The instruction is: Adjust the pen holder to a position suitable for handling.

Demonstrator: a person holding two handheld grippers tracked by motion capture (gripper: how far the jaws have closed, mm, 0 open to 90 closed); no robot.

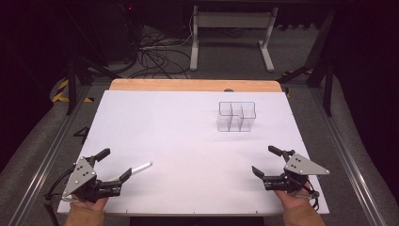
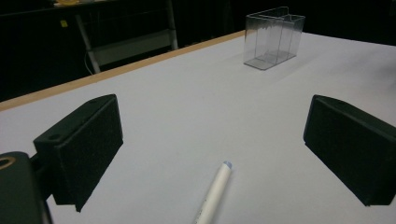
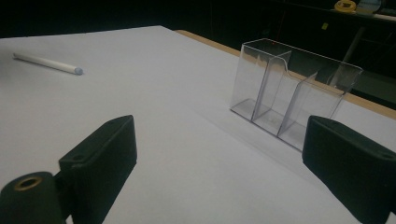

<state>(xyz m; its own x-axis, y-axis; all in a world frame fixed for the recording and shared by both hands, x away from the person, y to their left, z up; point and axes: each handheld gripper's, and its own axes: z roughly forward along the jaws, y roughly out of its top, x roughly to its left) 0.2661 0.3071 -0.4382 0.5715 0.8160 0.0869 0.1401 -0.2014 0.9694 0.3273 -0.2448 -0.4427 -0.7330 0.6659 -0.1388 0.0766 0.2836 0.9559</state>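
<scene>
On the left side of the white table [image 1: 188, 141] we hold our left tongs [image 1: 115, 162], black with a grey three-cornered plate on top. Their jaws stand wide apart and grip nothing. A thin white pen with a pale blue tip [image 1: 139, 167] lies flat on the table just beside them. In the left gripper view we see the pen [image 2: 215, 193] lying between the two black jaws, its tip pointing away from us, and neither jaw touches it.

Farther along, past the middle of the table and toward the far edge, stands a clear plastic box with three small compartments [image 1: 236, 116]. It stands upright, and it is well apart from the pen and from both tongs. In the right gripper view the clear box [image 3: 294, 98] sits ahead of the jaws, a little to the right.

On the right side of the table we hold our right tongs [image 1: 263, 162], black too, with the same grey plate. Their jaws are wide apart as well, with just bare table between them. They point toward the middle of the table.
</scene>
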